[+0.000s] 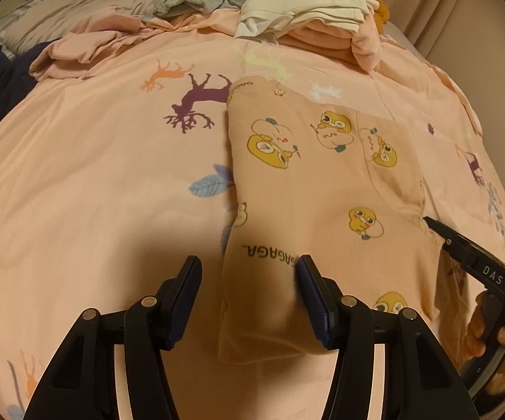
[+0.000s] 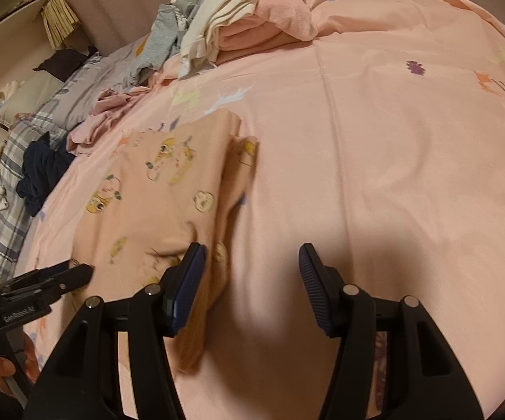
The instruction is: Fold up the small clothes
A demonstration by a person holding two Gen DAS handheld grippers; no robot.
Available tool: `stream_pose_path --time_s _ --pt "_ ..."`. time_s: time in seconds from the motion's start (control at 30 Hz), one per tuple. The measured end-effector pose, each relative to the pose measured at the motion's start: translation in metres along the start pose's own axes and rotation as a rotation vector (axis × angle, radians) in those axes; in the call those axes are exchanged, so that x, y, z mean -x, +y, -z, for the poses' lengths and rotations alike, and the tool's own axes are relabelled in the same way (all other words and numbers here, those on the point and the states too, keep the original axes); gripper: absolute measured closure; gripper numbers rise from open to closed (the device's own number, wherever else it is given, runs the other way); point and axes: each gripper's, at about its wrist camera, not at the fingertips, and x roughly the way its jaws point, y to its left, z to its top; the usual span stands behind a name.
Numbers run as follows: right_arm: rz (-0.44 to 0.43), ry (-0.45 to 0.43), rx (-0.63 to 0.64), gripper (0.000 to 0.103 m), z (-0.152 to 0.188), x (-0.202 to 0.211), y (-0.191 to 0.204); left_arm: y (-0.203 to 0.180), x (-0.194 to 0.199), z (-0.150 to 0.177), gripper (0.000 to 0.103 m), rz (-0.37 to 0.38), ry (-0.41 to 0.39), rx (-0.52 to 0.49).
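Peach shorts [image 1: 322,182] flat on pink bedsheet [image 1: 95,175]; left gripper [image 1: 249,280] and right gripper [image 2: 250,269] both part-open, empty. Beyond: folded clothes pile [image 1: 305,10], navy garment [image 2: 42,171].

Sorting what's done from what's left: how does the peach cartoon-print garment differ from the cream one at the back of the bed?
The peach garment lies spread on the bedspread by itself; the cream garment sits folded on a pile. The peach one has yellow cartoon prints; the cream one looks plain.
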Motion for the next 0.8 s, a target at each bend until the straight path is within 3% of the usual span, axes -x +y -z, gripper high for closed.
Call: stream_pose_path --time_s 0.63,0.8 --pt "0.125 -0.017 0.115 0.047 0.044 0.042 0.017 -0.009 0.027 0.046 0.048 -0.064 0.017 -0.062" --pt "0.155 -0.04 0.134 0.038 0.056 0.058 0.026 -0.009 0.03 0.063 0.048 -0.077 0.05 -0.075"
